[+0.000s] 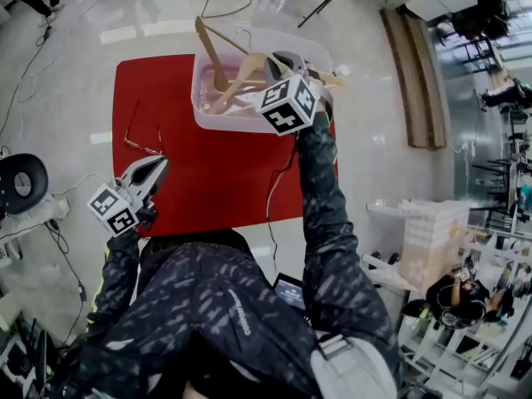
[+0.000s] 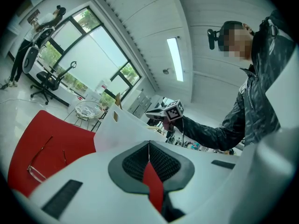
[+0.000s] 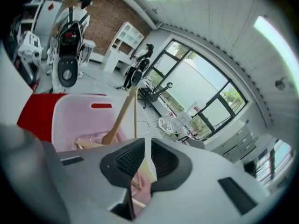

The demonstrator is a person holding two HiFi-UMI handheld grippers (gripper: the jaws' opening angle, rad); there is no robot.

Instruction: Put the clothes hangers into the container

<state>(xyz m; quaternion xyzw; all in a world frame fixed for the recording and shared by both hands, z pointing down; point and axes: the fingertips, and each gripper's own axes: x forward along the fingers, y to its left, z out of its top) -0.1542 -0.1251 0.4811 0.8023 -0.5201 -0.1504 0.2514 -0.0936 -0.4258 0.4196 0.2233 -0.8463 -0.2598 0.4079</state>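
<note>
A: What does the right tool (image 3: 145,148) show?
B: It hangs over the clear container (image 1: 204,98) at the far edge of the red counter (image 1: 216,173). Its pads pinch a pale wooden hanger (image 1: 249,66) lying down in the container. A second hanger (image 1: 208,48) leans up past the rim.
A: And the left tool (image 1: 156,165)?
B: Pressed together and holding nothing, near the counter's front-left corner. A thin wire hanger (image 1: 143,142) lies on the counter just beyond it.
</note>
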